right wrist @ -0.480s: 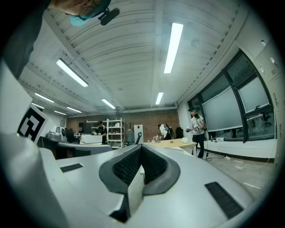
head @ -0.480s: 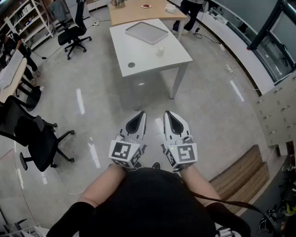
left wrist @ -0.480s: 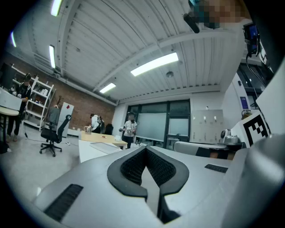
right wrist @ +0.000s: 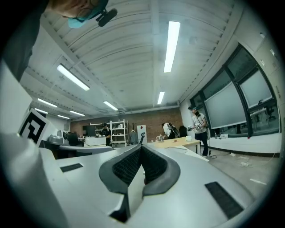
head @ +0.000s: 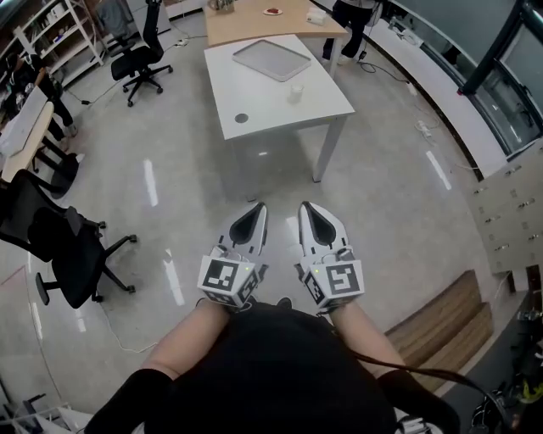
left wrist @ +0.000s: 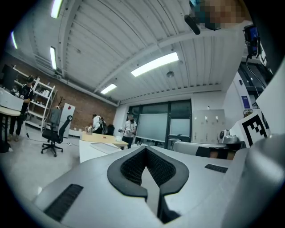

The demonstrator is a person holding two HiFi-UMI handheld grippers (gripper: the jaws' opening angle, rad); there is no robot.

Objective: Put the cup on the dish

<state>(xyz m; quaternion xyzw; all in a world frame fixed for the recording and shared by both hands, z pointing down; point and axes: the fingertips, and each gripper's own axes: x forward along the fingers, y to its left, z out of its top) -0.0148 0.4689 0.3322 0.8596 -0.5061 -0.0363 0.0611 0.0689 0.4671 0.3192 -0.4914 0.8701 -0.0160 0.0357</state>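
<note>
A small white cup [head: 294,91] stands on the white table [head: 318,106] far ahead of me. A small dark round dish [head: 241,119] lies near the table's front left edge, apart from the cup. Both grippers are held side by side close to my body, above the floor and well short of the table. The left gripper [head: 255,208] is shut with nothing in it, its pads meeting in the left gripper view [left wrist: 145,149]. The right gripper [head: 306,208] is shut and empty too, seen the same way in the right gripper view [right wrist: 140,147].
A grey tray [head: 271,59] lies at the table's far end, and a wooden table [head: 254,21] stands behind it. Black office chairs stand at the left [head: 59,246] and far left [head: 140,55]. A wooden step [head: 450,326] lies to the right. People stand in the background.
The head view has shifted very slightly. Both grippers stay shut in the same place in front of my body.
</note>
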